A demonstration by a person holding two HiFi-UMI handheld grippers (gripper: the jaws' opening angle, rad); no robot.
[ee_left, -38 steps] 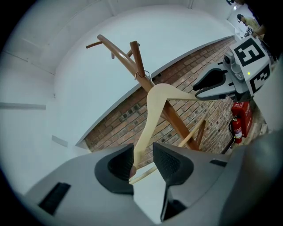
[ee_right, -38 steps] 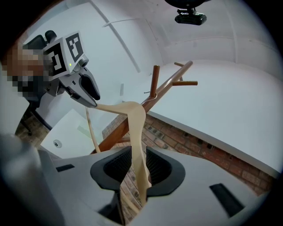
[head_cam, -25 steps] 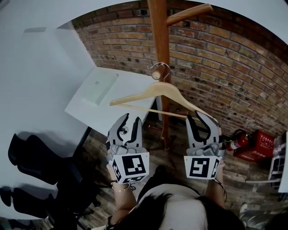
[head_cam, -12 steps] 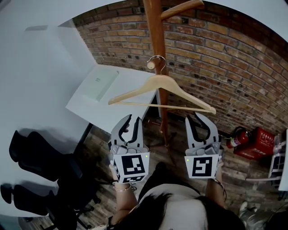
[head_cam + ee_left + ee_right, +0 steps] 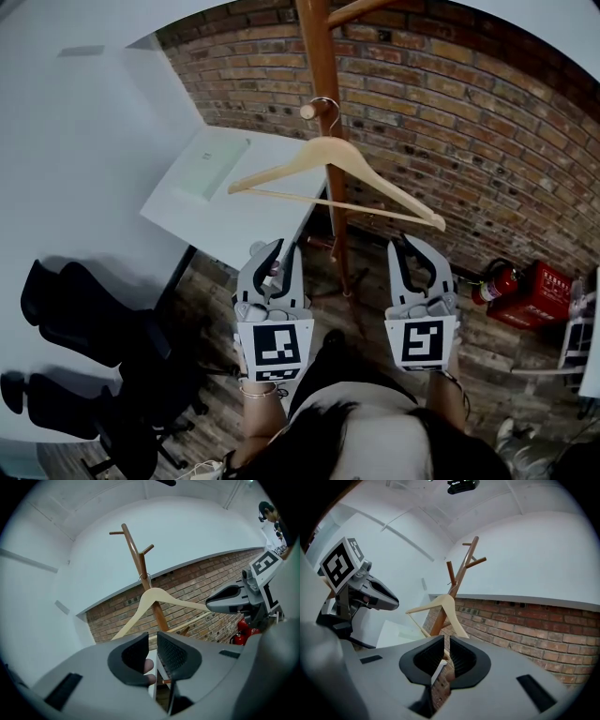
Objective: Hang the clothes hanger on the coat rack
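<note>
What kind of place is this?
Likely an office: a white desk, black office chairs beside it, a wooden coat rack against a brick wall, and a fire extinguisher.

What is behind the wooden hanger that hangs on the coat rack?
The rack's wooden pole and the brick wall. The hanger covers a short part of the pole.

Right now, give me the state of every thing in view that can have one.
coat rack: upright.
clothes hanger: hooked over a coat rack peg, held by neither gripper.
left gripper: jaws slightly apart, just been closing, nothing between them.
right gripper: jaws slightly apart, empty.
</note>
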